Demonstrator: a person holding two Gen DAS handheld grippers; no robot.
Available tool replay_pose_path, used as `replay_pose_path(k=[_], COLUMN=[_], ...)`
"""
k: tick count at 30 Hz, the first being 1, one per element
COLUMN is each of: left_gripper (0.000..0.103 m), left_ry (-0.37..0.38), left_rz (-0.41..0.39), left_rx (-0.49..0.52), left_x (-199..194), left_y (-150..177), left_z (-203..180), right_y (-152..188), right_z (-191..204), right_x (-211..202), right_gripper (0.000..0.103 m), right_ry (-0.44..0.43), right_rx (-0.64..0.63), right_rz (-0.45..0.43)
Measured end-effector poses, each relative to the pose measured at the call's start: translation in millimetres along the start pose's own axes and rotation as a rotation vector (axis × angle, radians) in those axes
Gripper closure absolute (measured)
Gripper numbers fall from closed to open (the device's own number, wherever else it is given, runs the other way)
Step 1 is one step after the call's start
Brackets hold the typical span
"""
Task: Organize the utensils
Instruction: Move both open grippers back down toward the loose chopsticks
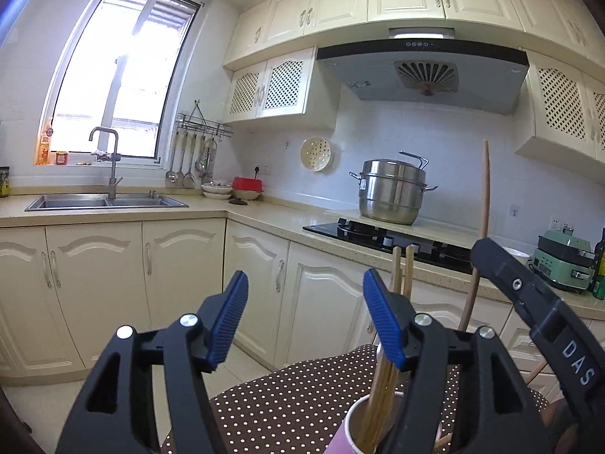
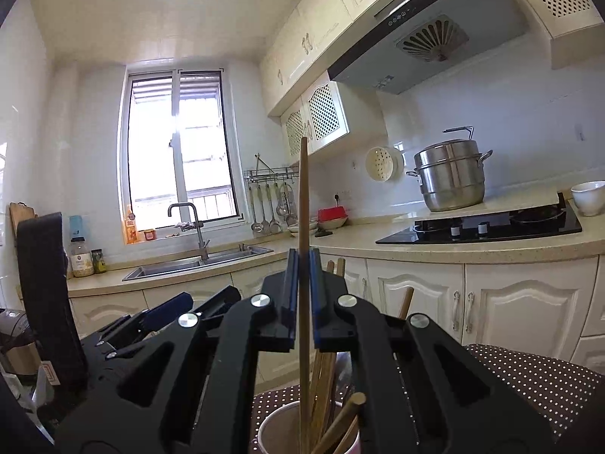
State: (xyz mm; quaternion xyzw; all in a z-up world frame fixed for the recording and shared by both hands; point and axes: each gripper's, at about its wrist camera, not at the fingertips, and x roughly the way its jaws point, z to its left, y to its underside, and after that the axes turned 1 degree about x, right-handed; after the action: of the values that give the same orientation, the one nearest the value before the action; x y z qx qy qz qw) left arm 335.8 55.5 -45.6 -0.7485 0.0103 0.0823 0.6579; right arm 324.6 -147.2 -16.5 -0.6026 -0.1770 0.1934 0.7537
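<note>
A white paper cup (image 1: 359, 429) stands on a brown polka-dot cloth (image 1: 295, 389) and holds several wooden chopsticks (image 1: 380, 389). My left gripper (image 1: 305, 316) is open and empty, its blue pads (image 1: 228, 317) spread just above and behind the cup. My right gripper (image 2: 302, 287) is shut on a long wooden stick (image 2: 303, 204) that stands upright, with its lower end inside the cup (image 2: 276, 431). The same stick (image 1: 485, 196) rises at the right of the left wrist view, beside the right gripper's black body (image 1: 537, 314). Other wooden utensils (image 2: 340, 423) lean in the cup.
A kitchen counter (image 1: 264, 215) runs behind with a steel sink (image 1: 106, 201), a black gas hob (image 1: 382, 236) and a steel steamer pot (image 1: 391, 193). A white bowl (image 2: 588, 196) sits by the hob. Ladles hang on a wall rack (image 1: 196, 151).
</note>
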Motion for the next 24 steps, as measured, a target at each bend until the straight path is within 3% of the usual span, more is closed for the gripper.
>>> replay_pose_path(k=[16, 19, 23, 24], left_gripper=[0.039, 0.038, 0.037, 0.037], left_ry=[-0.031, -0.036, -0.043, -0.047], left_rz=[0.020, 0.016, 0.010, 0.008], left_rx=[0.031, 0.030, 0.040, 0.043], left_x=[-25, -32, -45, -48], left_y=[-10, -13, -17, -19], left_z=[14, 16, 18, 18], right_y=[-5, -9, -14, -16], right_z=[12, 14, 17, 18], right_x=[-8, -12, -23, -26], right_gripper=[0.095, 0.085, 0.058, 0.058], right_ry=[0.042, 0.048, 0.057, 0.058], right_rx=[-0.029, -0.037, -0.032, -0.032], right_rz=[0.040, 0.038, 0.027, 0.024])
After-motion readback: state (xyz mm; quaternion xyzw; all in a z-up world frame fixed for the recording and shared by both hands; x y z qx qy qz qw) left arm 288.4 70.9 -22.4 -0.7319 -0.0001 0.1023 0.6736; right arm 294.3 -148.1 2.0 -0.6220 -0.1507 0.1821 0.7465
